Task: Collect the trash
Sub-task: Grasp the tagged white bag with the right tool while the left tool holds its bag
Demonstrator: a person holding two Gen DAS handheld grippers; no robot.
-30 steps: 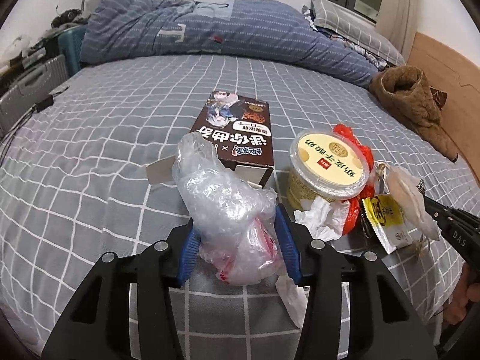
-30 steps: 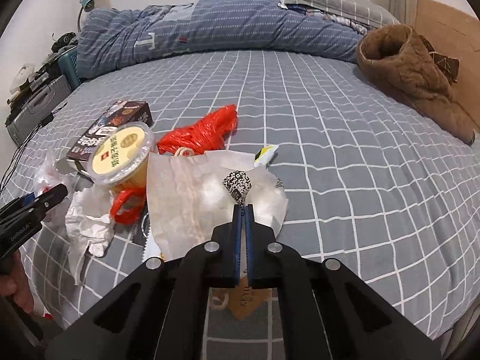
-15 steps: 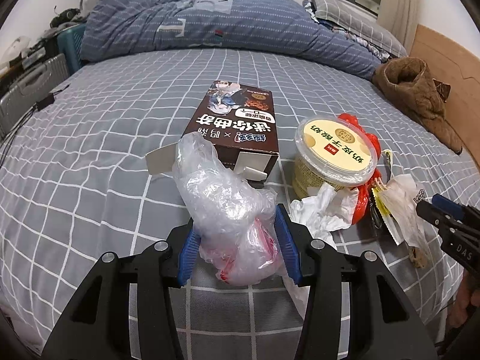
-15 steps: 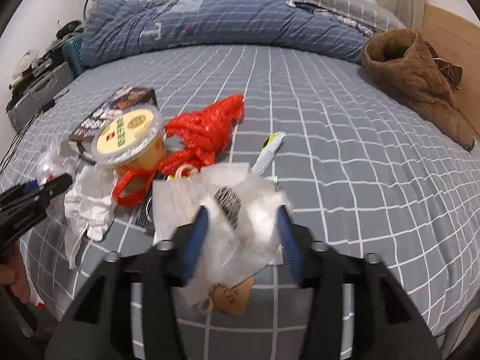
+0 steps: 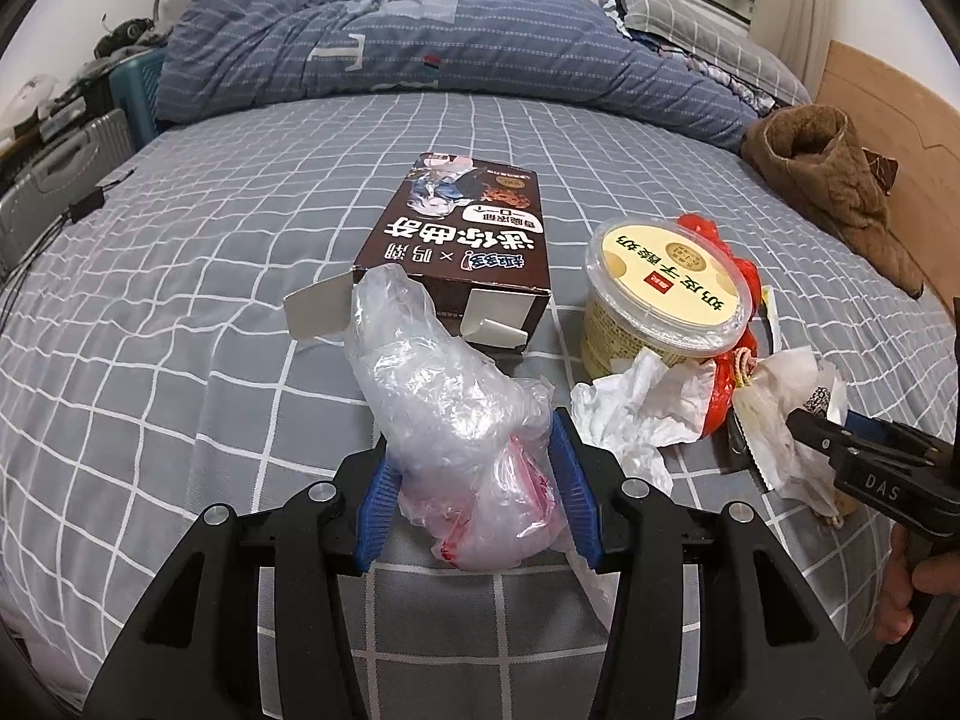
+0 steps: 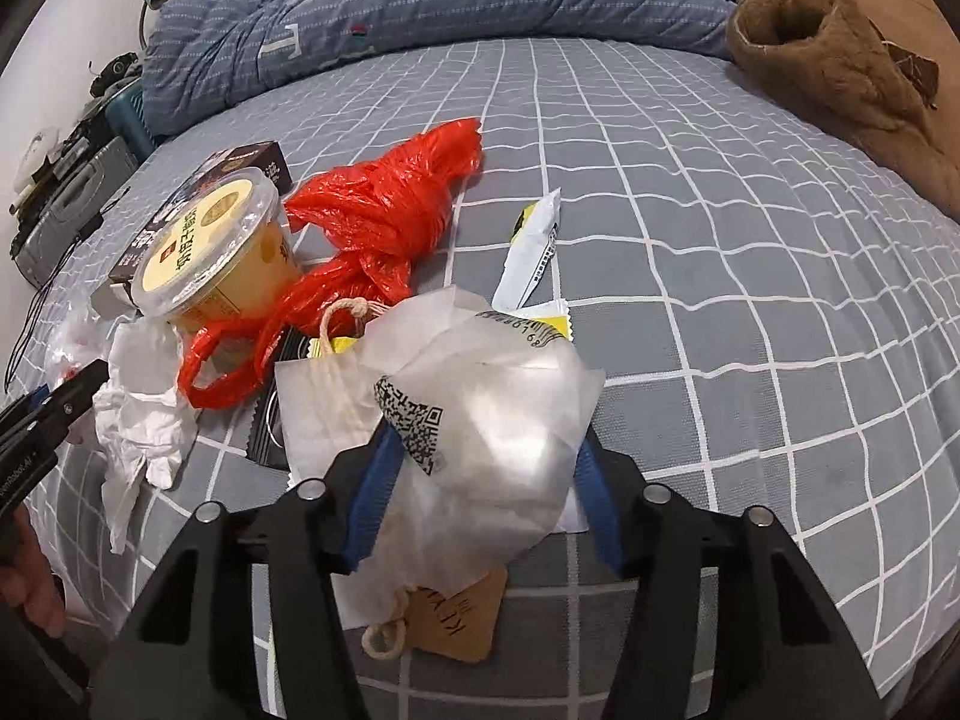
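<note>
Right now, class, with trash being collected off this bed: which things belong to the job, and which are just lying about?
Job:
- clear plastic bag in left gripper
- white paper bag between right gripper jaws, which have just been closing
- red bag
- lidded tub
- cookie box
- crumpled tissue

Lying about:
- blue duvet
- brown coat

Brown box (image 6: 198, 204) mostly hidden behind tub (image 6: 210, 246).

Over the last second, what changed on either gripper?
The right gripper went from shut to open, came down over the white paper bag and has just been closing; the bag sits between its fingers. The left gripper stayed clamped on the clear plastic bag. The rest of the trash on the bed stayed put.
</note>
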